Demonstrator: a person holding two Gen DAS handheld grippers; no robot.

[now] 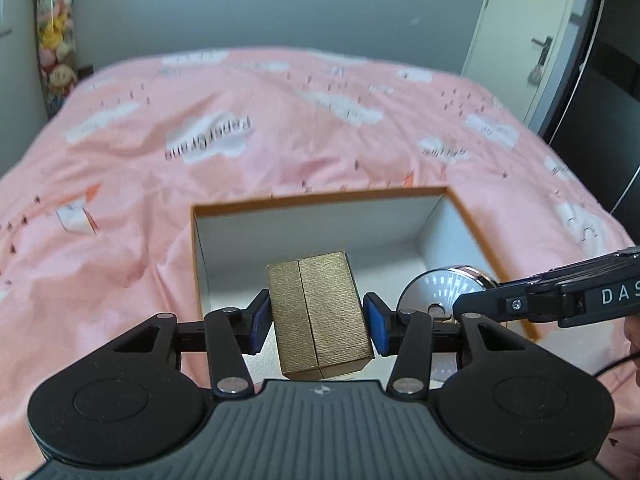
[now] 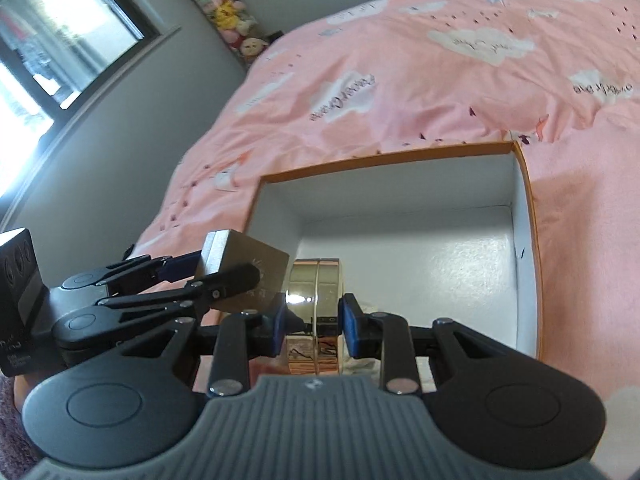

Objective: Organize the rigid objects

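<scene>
Left wrist view alone shows us the gold box [image 1: 320, 316], pinched in our left gripper [image 1: 319, 322] over the open carton [image 1: 320, 200]. Beside it, our right gripper [image 2: 313, 322] clamps a shiny round tin [image 2: 316, 296].

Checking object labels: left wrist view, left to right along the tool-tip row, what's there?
Pink bedspread → left wall of open box → gold box held in the left tool → round shiny tin → right tool.
</scene>
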